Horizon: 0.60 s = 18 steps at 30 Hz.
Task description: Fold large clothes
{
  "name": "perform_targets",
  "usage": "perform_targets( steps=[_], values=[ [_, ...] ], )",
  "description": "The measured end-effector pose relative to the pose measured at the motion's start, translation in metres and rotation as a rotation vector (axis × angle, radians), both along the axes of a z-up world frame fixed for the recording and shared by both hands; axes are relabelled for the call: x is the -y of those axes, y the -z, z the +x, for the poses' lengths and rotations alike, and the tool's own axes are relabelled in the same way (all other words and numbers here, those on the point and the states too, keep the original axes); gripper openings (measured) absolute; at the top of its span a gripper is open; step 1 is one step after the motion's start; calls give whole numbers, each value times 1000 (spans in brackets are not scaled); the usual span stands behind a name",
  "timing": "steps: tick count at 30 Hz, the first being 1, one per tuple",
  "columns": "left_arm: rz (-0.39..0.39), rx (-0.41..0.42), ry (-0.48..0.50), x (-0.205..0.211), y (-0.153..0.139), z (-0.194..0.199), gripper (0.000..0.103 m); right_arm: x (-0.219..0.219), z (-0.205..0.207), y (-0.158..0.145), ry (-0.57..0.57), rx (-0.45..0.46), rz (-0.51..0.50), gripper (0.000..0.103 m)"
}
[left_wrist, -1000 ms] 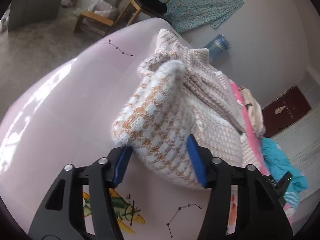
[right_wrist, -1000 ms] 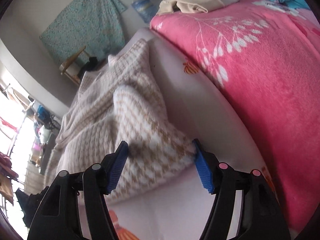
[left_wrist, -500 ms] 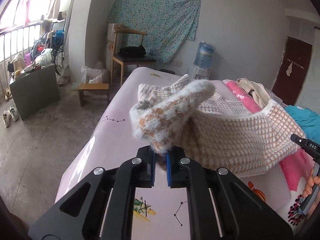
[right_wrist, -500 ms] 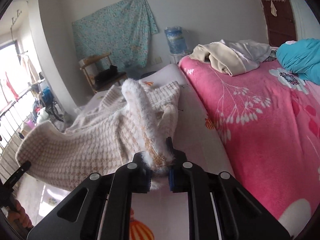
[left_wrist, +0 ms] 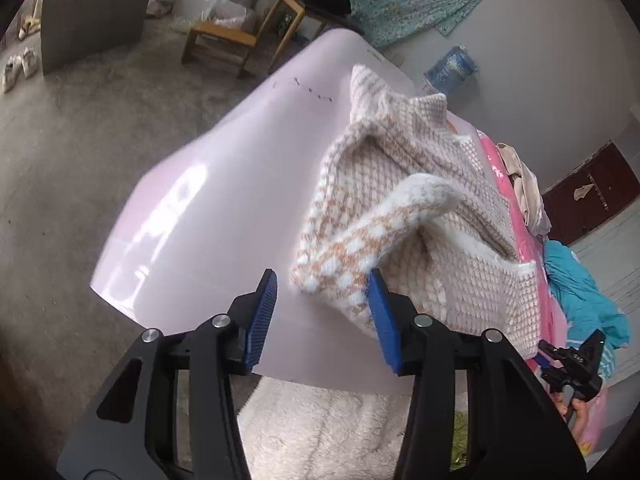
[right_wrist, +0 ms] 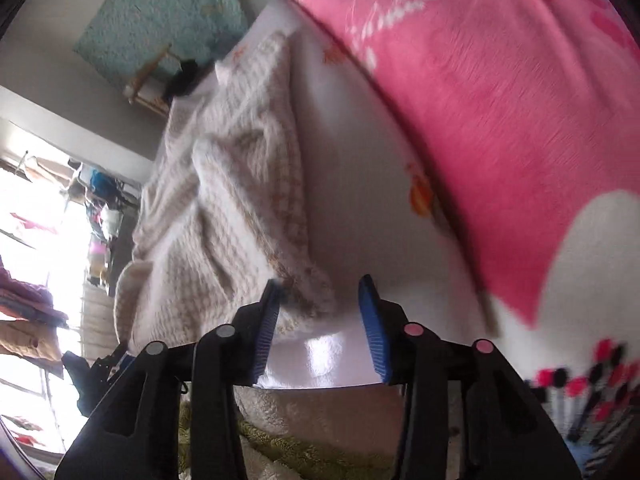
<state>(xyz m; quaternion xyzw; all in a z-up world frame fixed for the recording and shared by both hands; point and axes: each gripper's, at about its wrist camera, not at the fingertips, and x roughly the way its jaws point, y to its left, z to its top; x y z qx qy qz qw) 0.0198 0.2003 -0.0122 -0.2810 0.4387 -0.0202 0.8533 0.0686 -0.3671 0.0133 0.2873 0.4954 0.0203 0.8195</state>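
Centre frame, both claws, left (left_wrist: 322,312) and right (right_wrist: 320,320), are opening off the fuzzy beige-and-white checked knit sweater (left_wrist: 400,216); that fold looks dropped, next needs a fresh edge grab.

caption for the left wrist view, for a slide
Left gripper, jaws opening, lets go of the folded houndstooth sweater lying on the pale pink sheet.

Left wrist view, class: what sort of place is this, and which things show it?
Probably a bedroom in a home: a bed under a pale pink sheet, a pink flowered fleece blanket beside it, and a wooden chair by the wall.
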Motion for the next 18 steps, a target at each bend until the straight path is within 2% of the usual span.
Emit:
perform_targets(
  steps=[2,5,8,10,11,14,16,18],
  values=[
    [95,34,-47,-5,-12,1,46,4,0,-19,22,57,-91,50],
    [111,70,-70,-12,-22,10,46,-1,11,-30,0,110,-124,50],
    [133,120,18,5,-34,34,46,-32,33,-27,-94,135,-154,50],
    [178,131,121,30,-40,55,51,-54,54,-20,-167,142,-168,51],
    [209,138,169,44,-41,66,57,-65,63,-16,-198,140,-183,50],
    [370,136,266,83,-34,96,58,-89,83,-9,-252,143,-262,50],
    [481,123,262,95,-25,111,58,-100,90,-10,-273,170,-302,50],
    [476,94,198,82,-16,128,57,-101,96,-6,-270,167,-320,50]
  ],
)
